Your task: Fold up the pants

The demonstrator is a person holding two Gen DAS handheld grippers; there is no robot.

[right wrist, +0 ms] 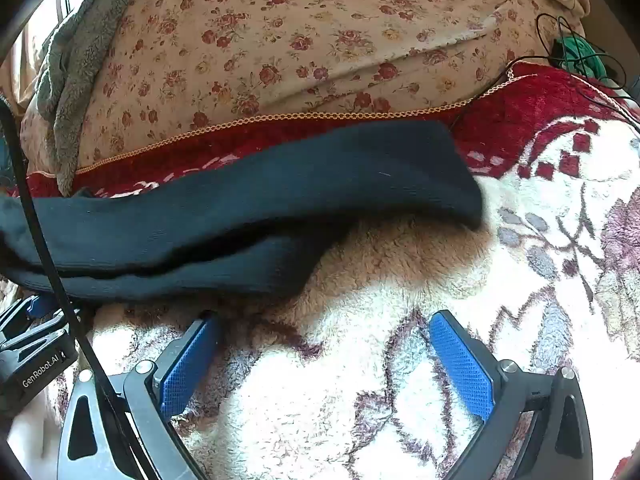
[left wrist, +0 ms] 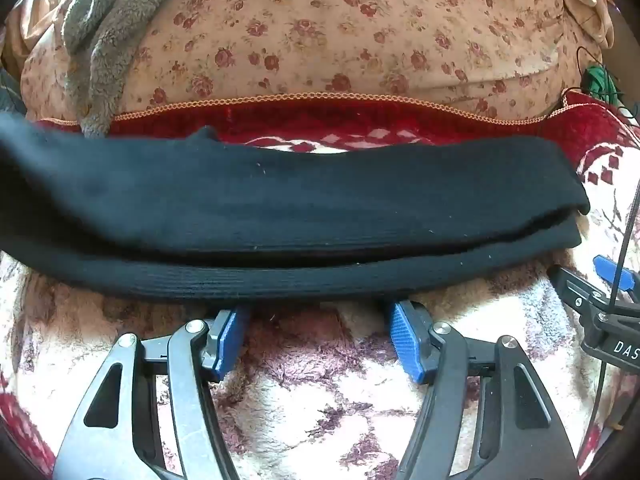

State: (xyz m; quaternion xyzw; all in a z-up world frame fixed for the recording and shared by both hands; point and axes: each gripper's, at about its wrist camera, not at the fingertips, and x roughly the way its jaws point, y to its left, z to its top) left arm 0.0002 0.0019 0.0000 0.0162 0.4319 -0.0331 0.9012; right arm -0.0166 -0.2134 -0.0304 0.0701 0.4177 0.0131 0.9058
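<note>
Black pants (left wrist: 280,200), folded lengthwise into a long band, lie across a fuzzy white and red blanket (left wrist: 320,400). My left gripper (left wrist: 318,312) stands open just short of the band's near edge; its blue pads (left wrist: 404,336) hold nothing, and their tips reach that edge. In the right wrist view, the pants' end (right wrist: 360,176) lies ahead and to the left. My right gripper (right wrist: 326,320) is open wide over bare blanket (right wrist: 320,400), a little short of the pants' lower layer (right wrist: 200,276). Each gripper shows at the edge of the other's view, the right gripper (left wrist: 608,292) and the left gripper (right wrist: 32,332).
Behind the pants rises a floral quilt (left wrist: 340,32) with a grey fleece cloth (left wrist: 108,40) draped at its left. A green object with black cables (right wrist: 576,52) sits at the far right. A black cable (right wrist: 44,216) hangs across the right wrist view's left side.
</note>
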